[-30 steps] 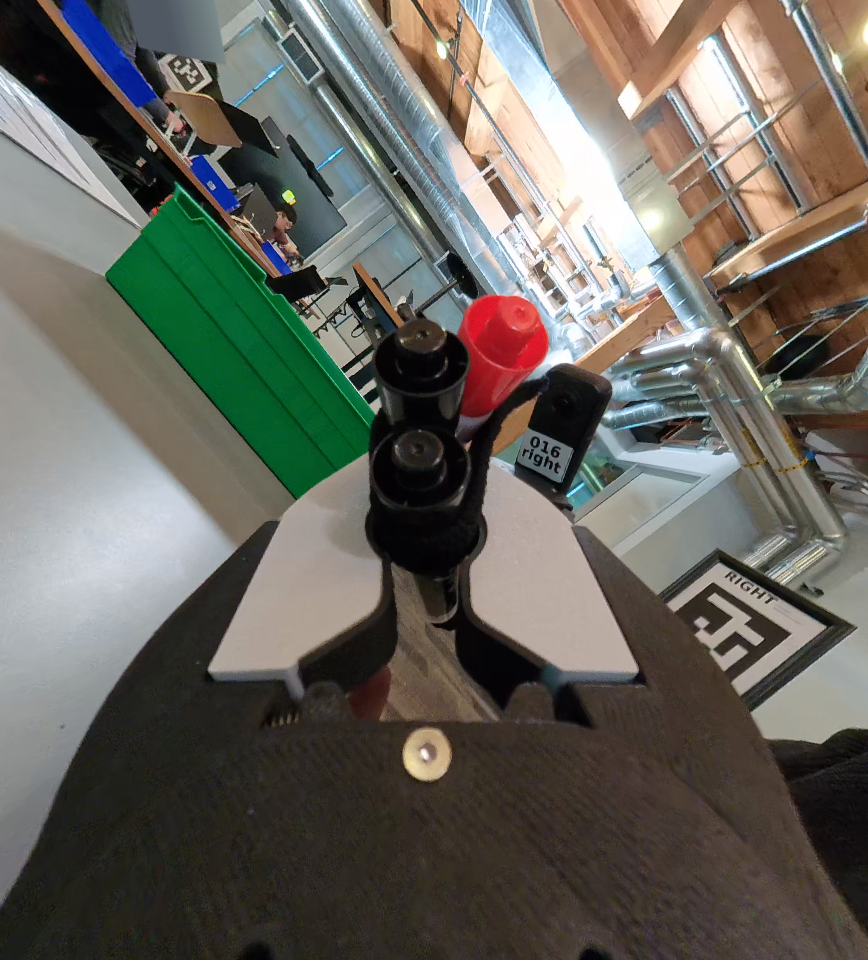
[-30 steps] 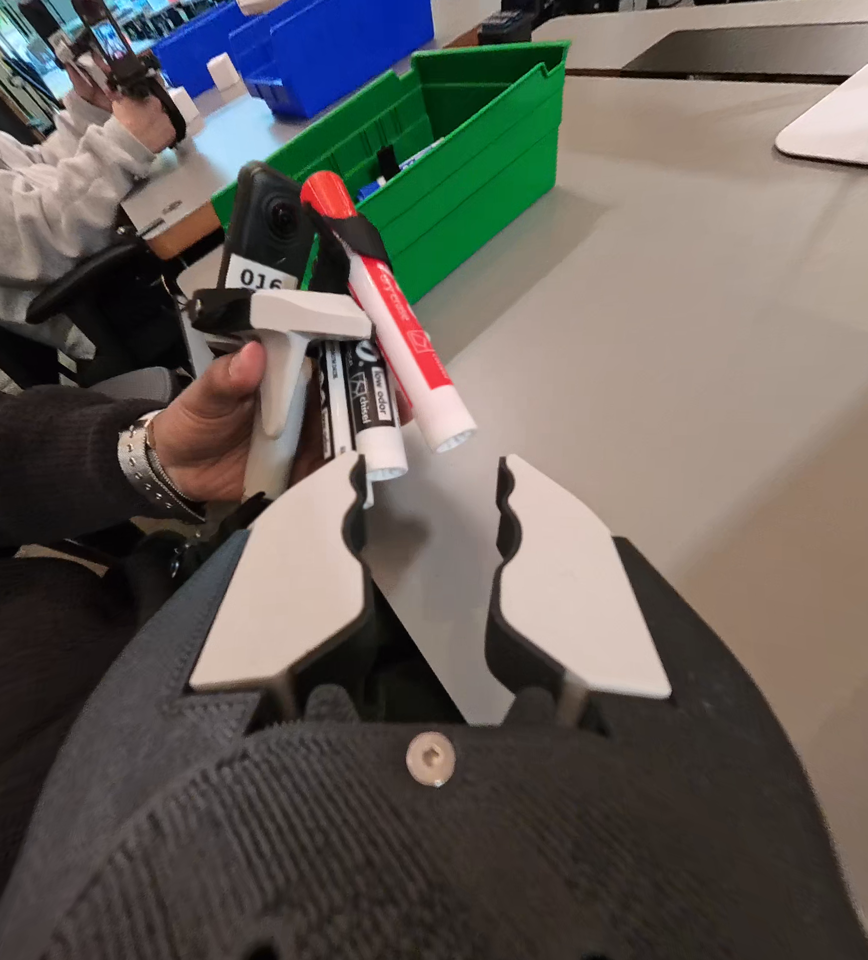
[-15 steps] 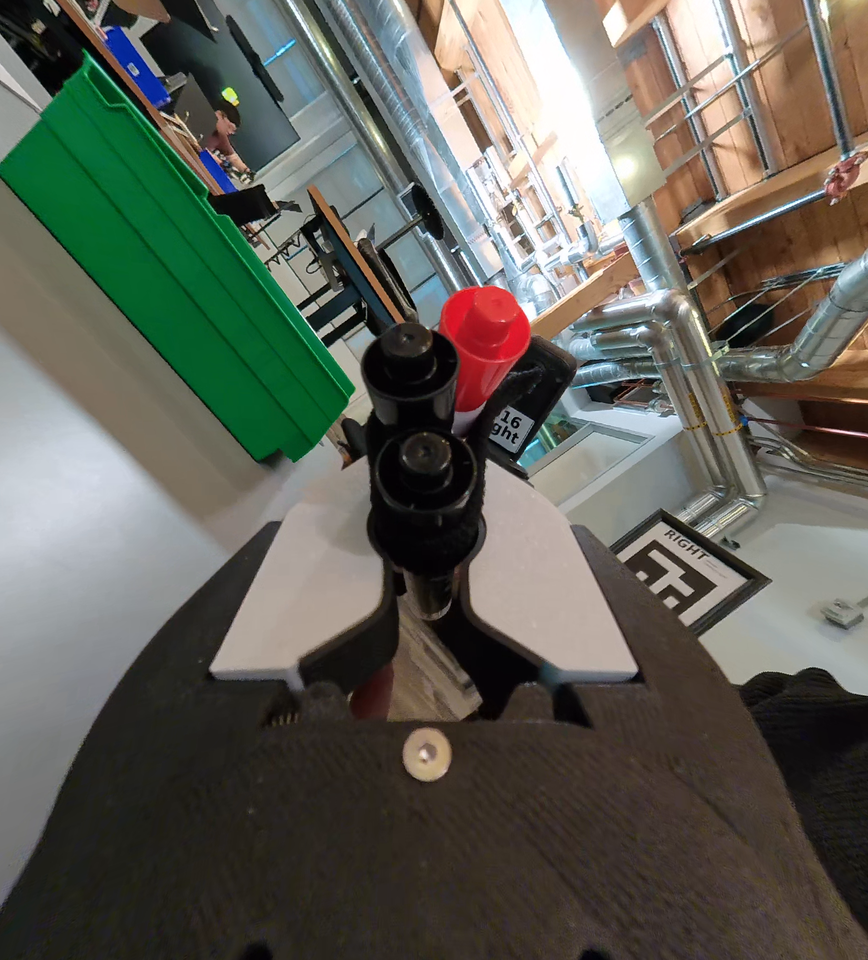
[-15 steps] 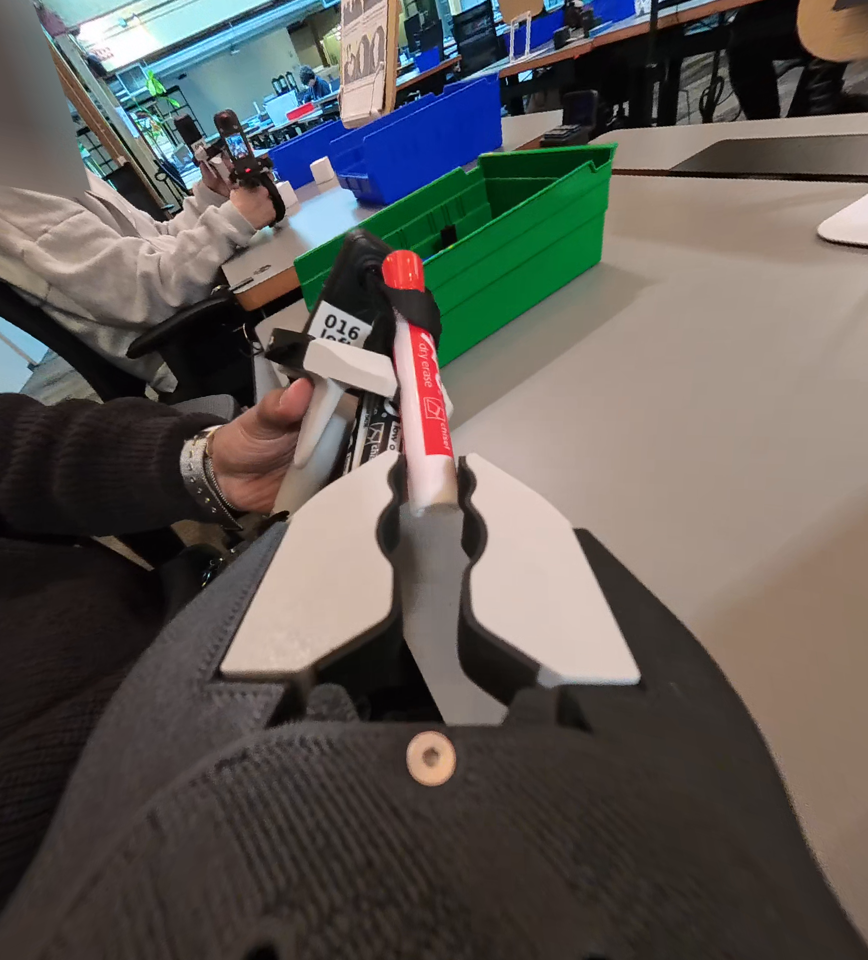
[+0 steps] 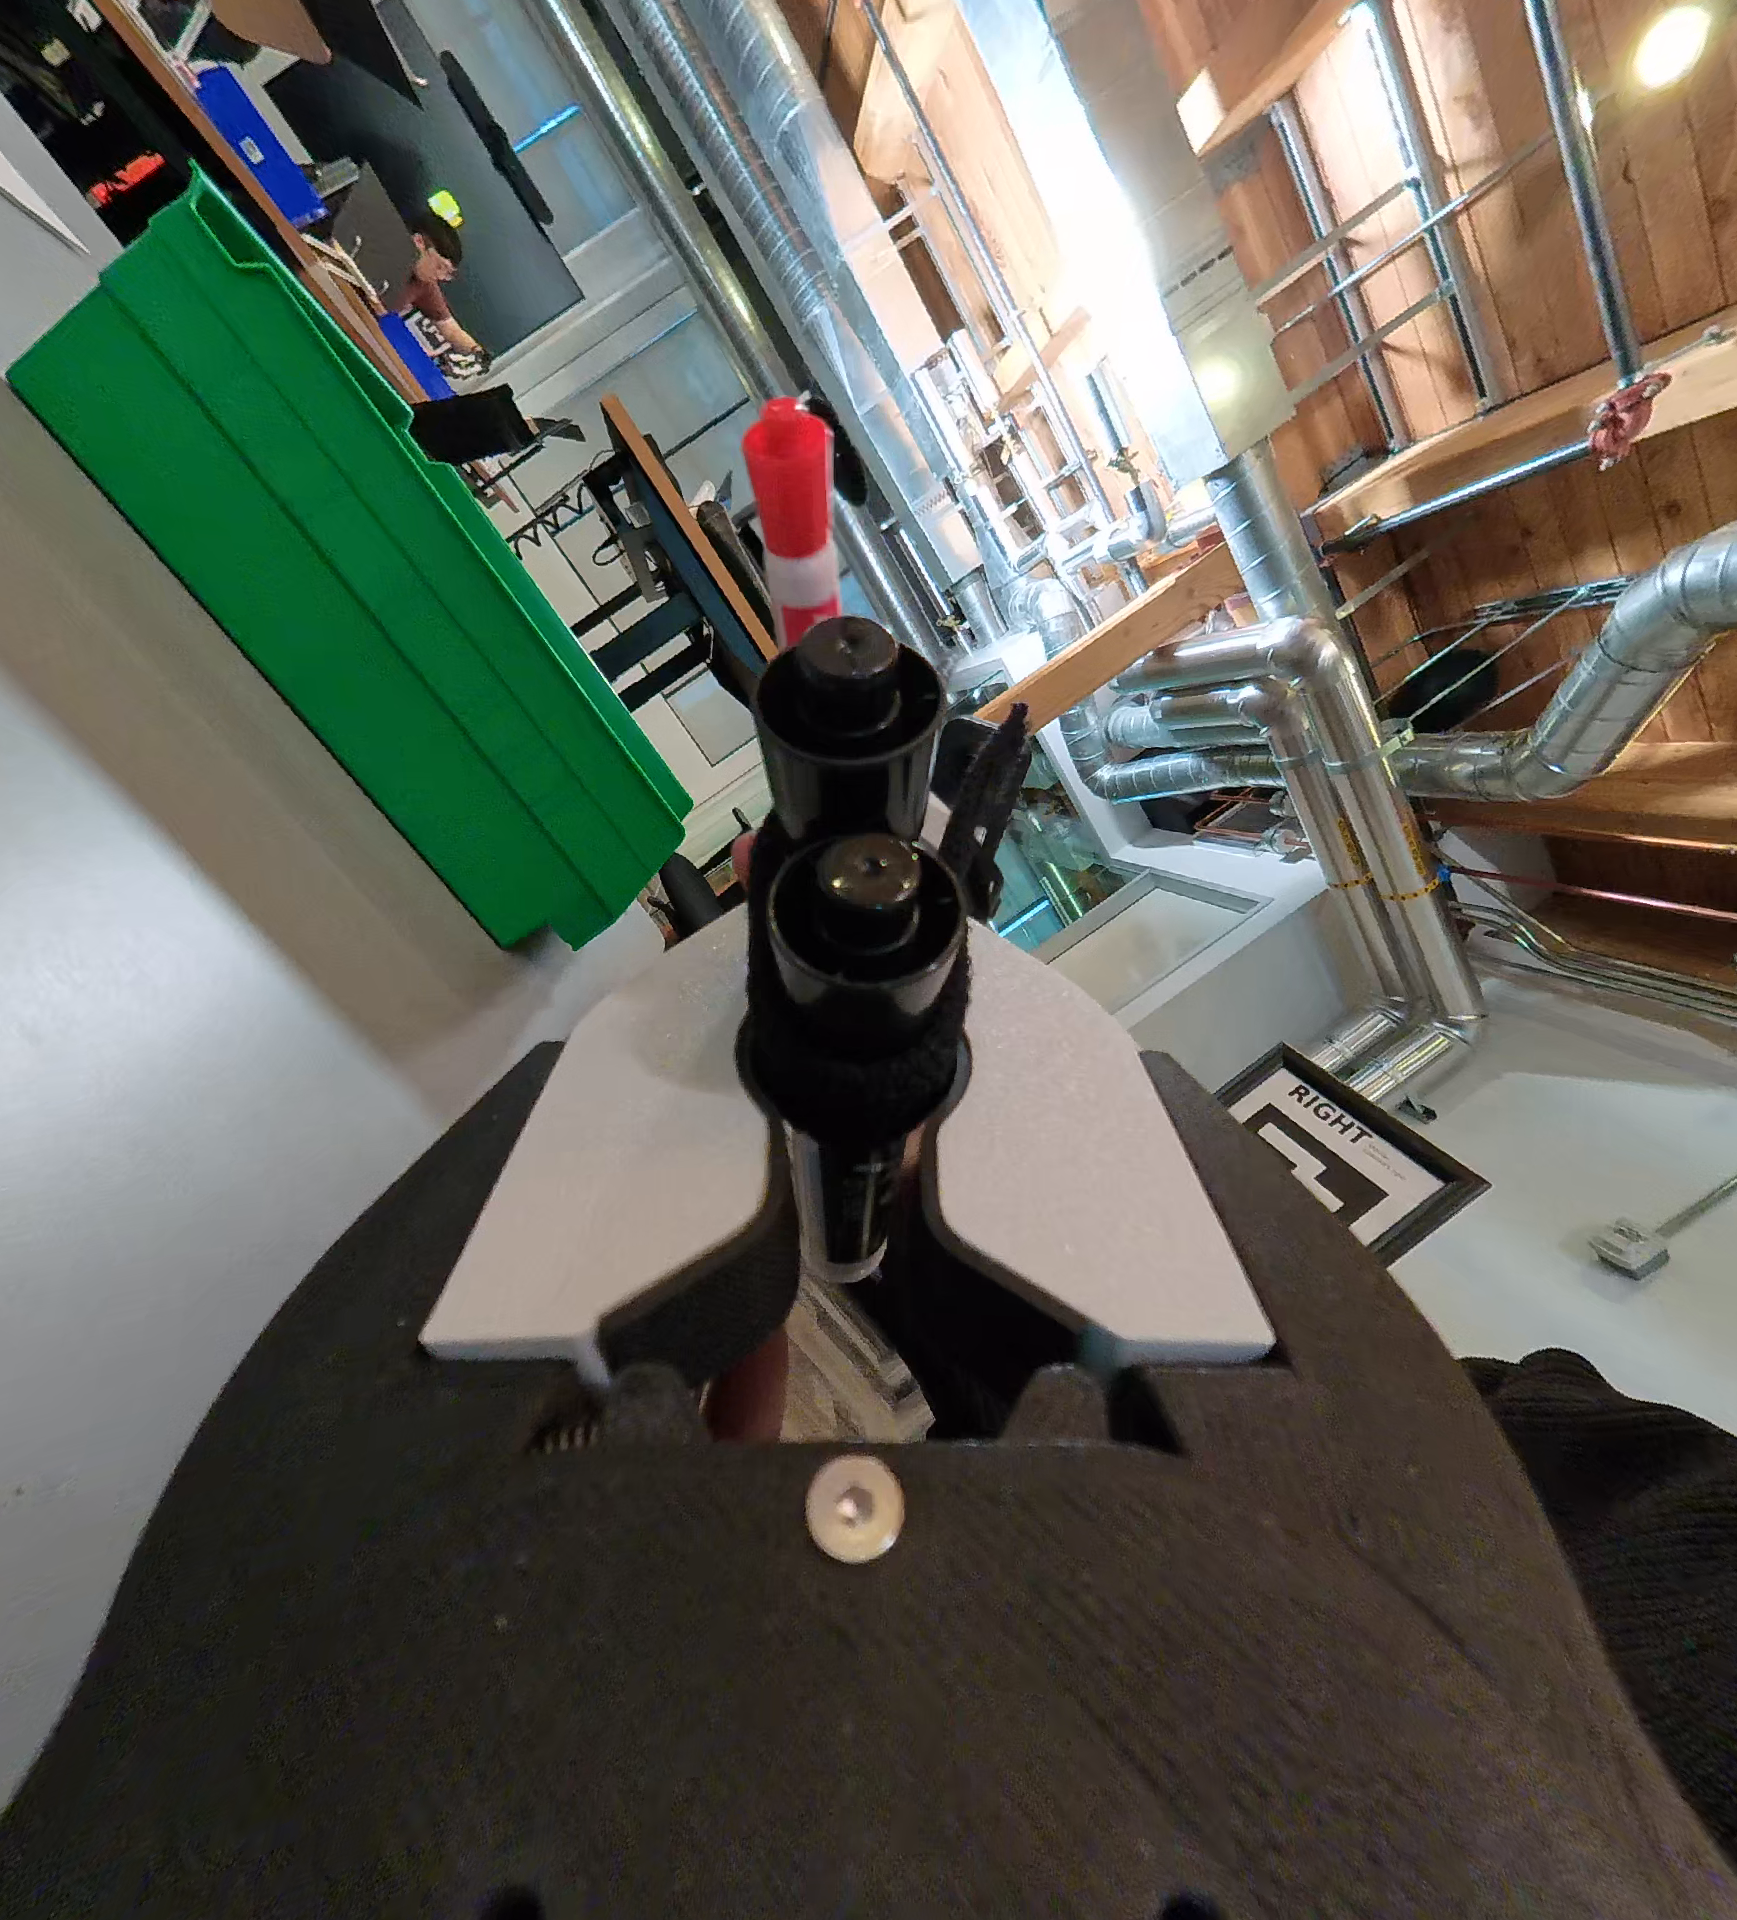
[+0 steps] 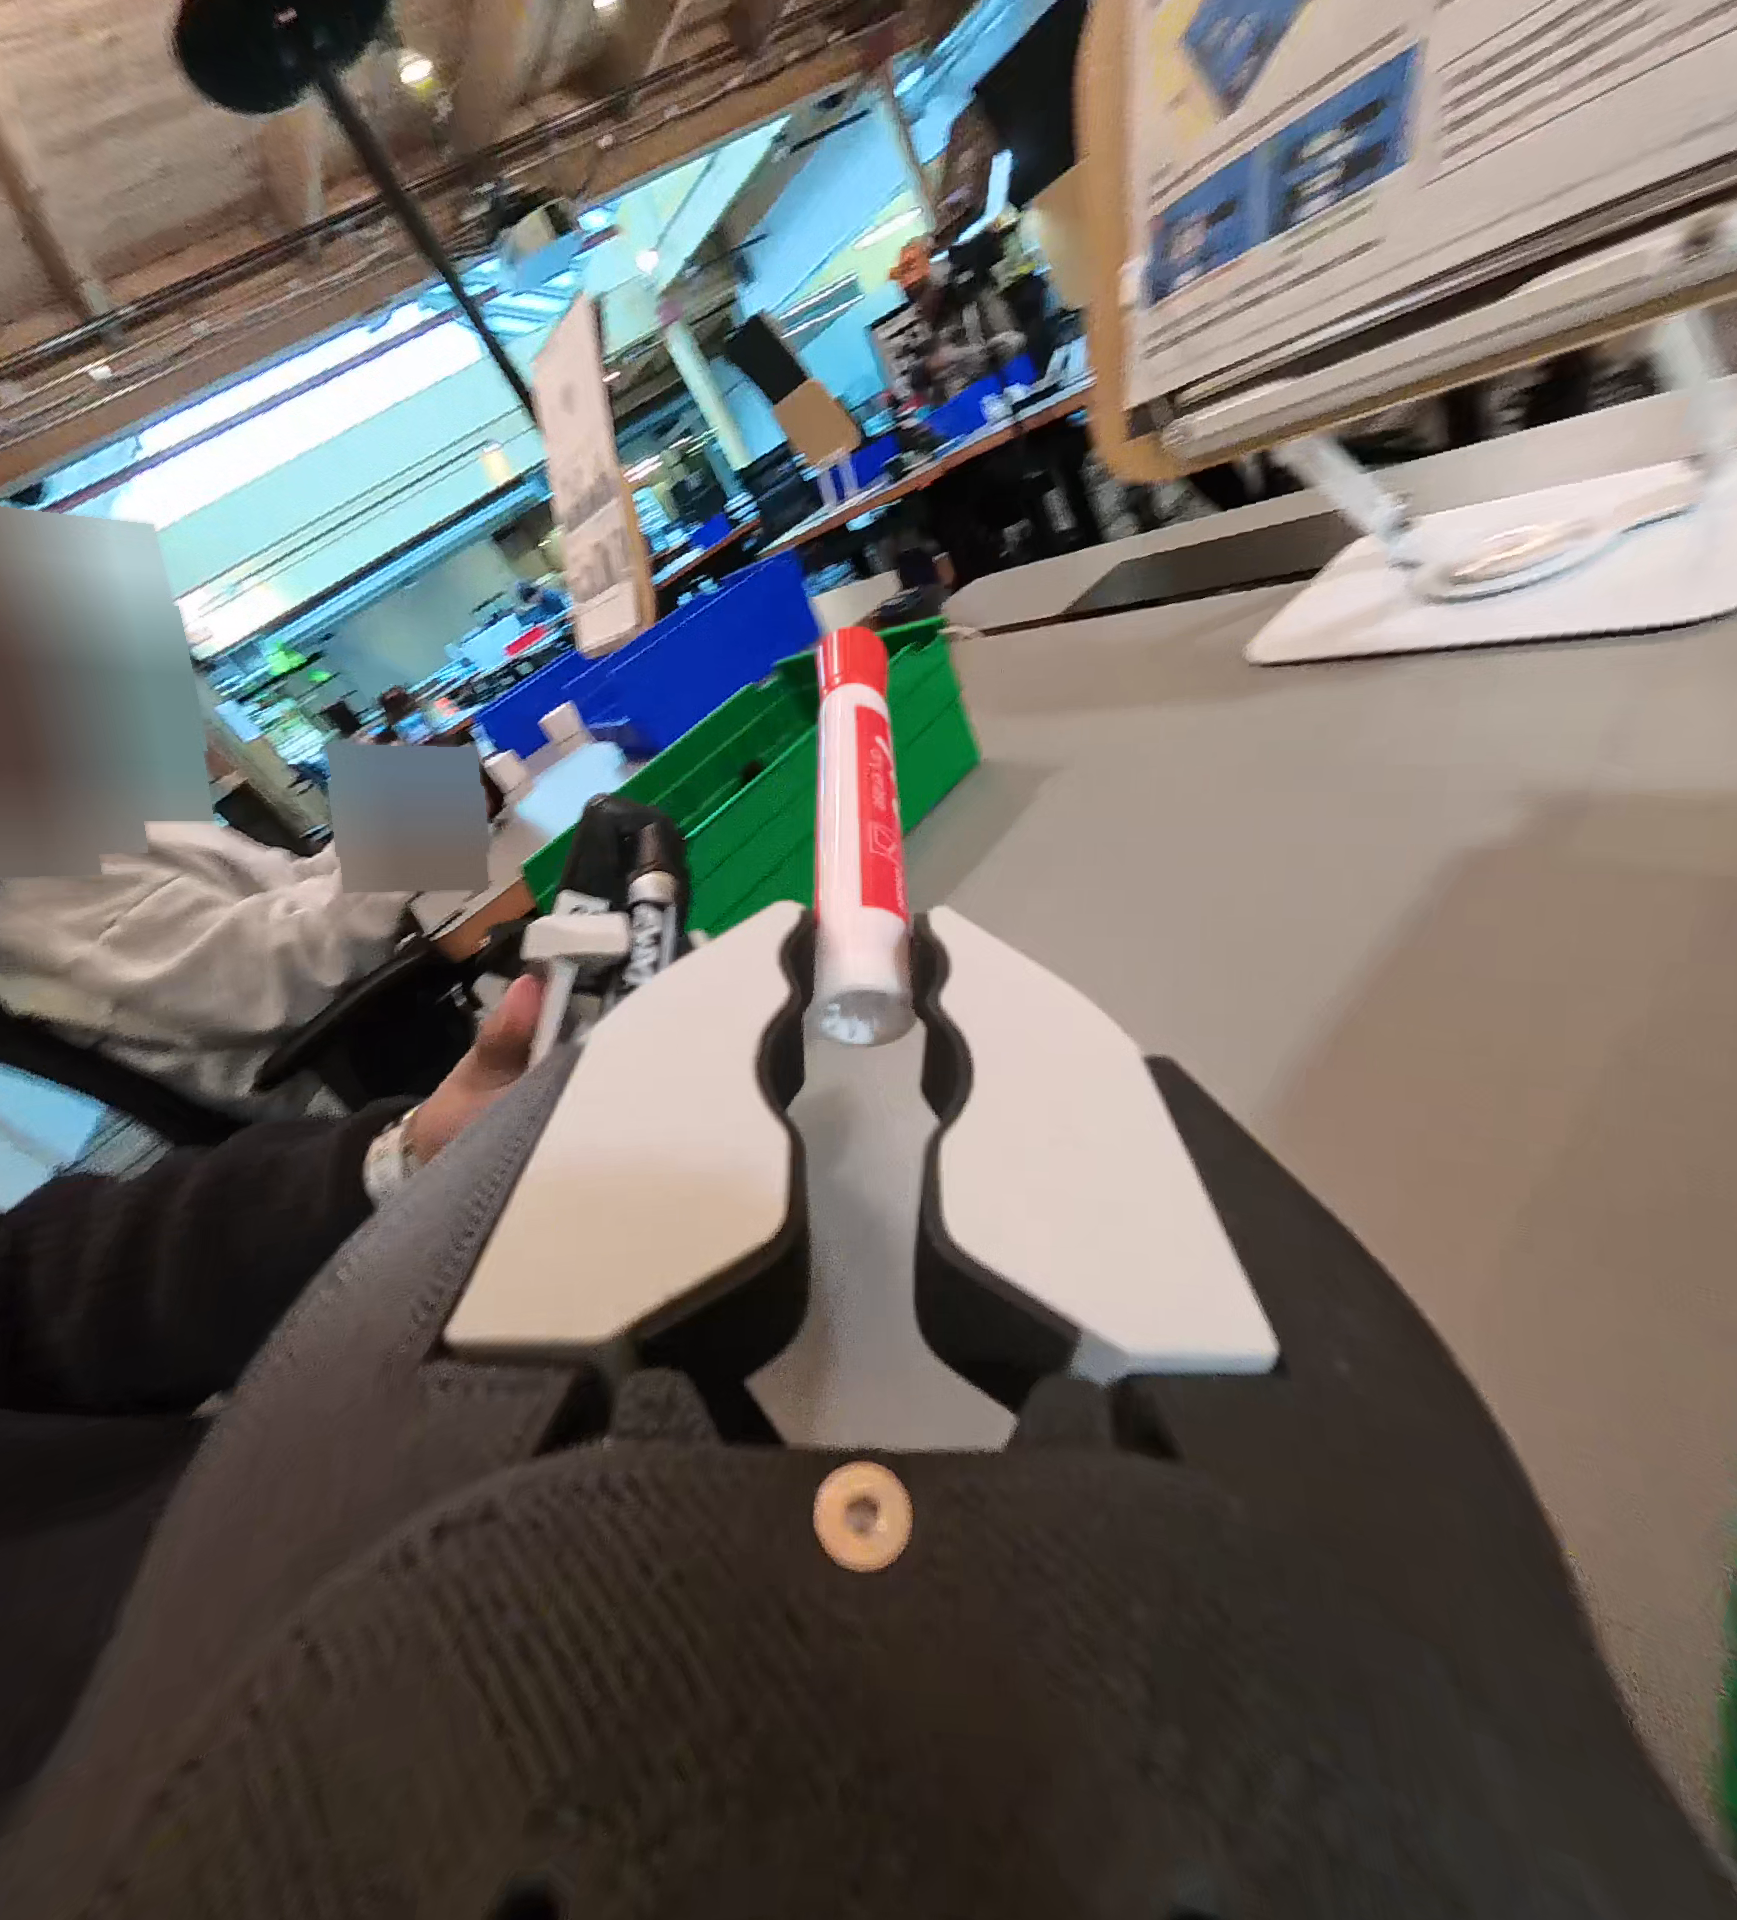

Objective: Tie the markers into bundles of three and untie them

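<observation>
My left gripper point(image 5: 853, 987) is shut on two black markers point(image 5: 848, 727) bound together by a black elastic band point(image 5: 848, 1070); a loose loop of the band sticks out to the right. My right gripper point(image 6: 859, 935) is shut on the butt end of a red-capped white marker point(image 6: 856, 831), which points away from me above the grey table point(image 6: 1363, 987). In the left wrist view the red marker point(image 5: 789, 520) stands apart, beyond the black ones. In the right wrist view the left gripper point(image 6: 583, 935) with the black markers point(image 6: 654, 909) is lower left, held by a hand.
A green bin point(image 6: 822, 779) stands on the table behind the markers; it also shows in the left wrist view point(image 5: 324, 582). Blue bins point(image 6: 656, 665) lie beyond it. A white stand base point(image 6: 1529, 571) with a poster board is at the right. People sit at the left. My right fingertips sit around 12 centimeters from my left ones.
My right gripper closed on the red marker and drew it out of the banded bundle, away from the left gripper. The left gripper keeps the two black markers.
</observation>
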